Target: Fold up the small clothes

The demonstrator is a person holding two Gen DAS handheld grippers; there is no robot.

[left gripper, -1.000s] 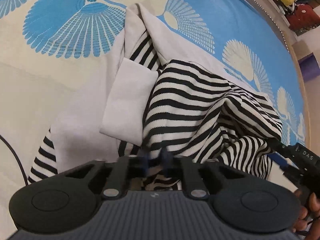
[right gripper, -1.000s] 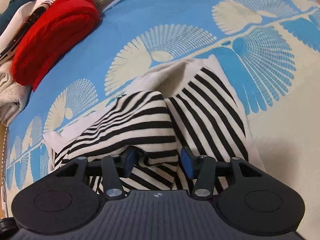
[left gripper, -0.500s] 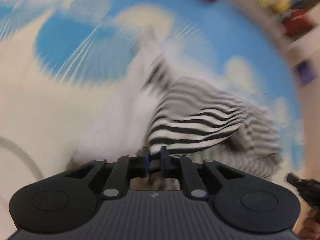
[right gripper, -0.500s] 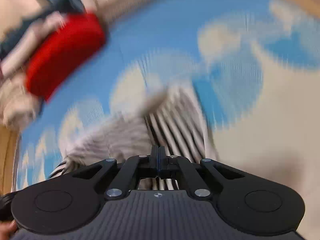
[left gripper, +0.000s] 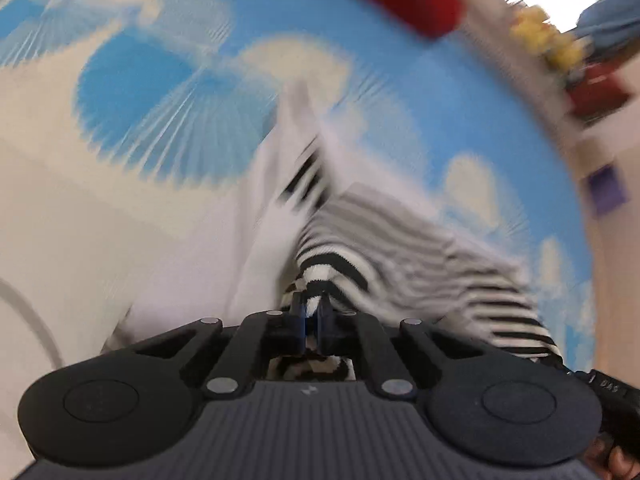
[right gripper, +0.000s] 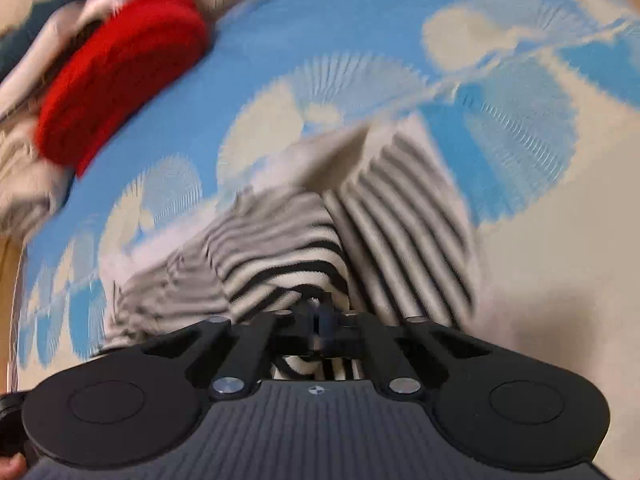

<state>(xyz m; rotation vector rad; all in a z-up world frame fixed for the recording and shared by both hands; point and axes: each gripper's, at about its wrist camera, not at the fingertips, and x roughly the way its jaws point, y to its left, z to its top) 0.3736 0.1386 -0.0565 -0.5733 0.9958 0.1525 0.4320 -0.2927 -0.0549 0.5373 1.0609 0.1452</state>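
Striped top (left gripper: 400,264) sits bunched on the blue fan-print bedspread (left gripper: 440,92); my left gripper (left gripper: 311,314) has its jaws pinched on a fold, right gripper (right gripper: 318,318) likewise; red garment (right gripper: 120,76) lies far left; everything's blurry.

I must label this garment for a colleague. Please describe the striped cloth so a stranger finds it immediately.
On the blue and cream patterned bedspread, look in the middle, just ahead of both grippers. The black-and-white striped garment lies there; unlike the plain red folded cloth nearby, it has stripes.
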